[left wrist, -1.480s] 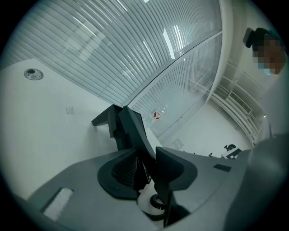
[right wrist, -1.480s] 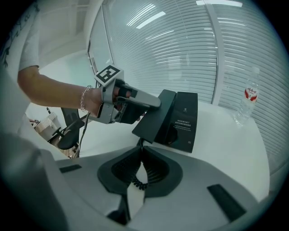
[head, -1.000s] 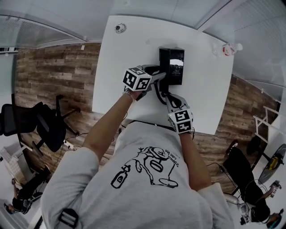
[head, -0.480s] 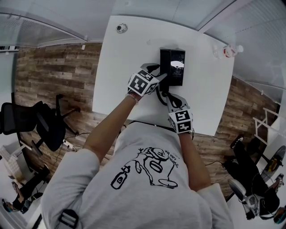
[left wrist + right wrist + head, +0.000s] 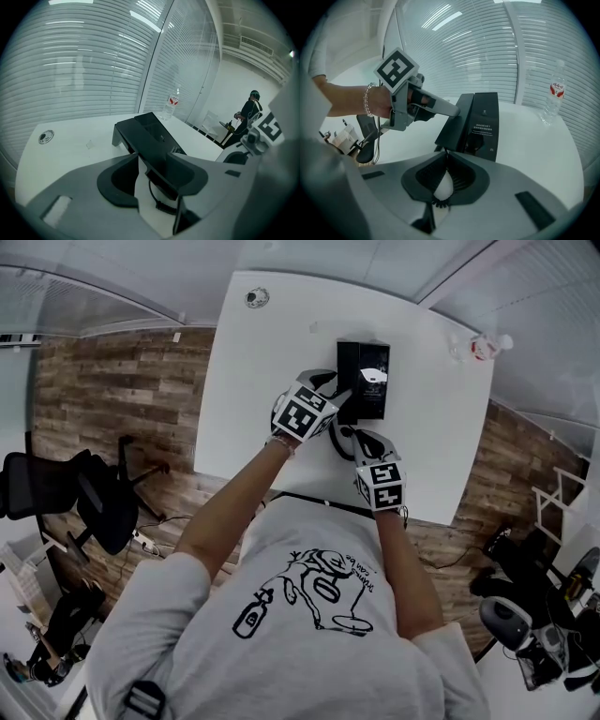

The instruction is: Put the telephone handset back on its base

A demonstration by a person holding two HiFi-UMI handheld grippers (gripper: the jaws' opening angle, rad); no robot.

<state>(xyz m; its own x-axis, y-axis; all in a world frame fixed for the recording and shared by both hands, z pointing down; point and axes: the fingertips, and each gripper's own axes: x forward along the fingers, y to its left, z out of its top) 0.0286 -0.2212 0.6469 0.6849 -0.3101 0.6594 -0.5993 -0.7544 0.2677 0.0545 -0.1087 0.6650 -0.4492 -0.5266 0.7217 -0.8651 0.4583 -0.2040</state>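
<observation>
In the head view the handset [image 5: 348,381] lies on the left side of its base [image 5: 375,381], toward the table's [image 5: 253,381] far edge. In the left gripper view the left gripper [image 5: 153,160] straddles the handset's near end; its jaws have just been opening and are released. In the right gripper view the right gripper [image 5: 446,157] is clenched on the coiled cord [image 5: 439,202].

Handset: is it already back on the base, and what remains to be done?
Seemingly done: the handset lies along the left side of the base. In hand: the left gripper has just been opening its jaws, which stand apart around the handset's near end; the right gripper is shut on the coiled cord. Left: probably release the cord and withdraw both grippers.
</observation>
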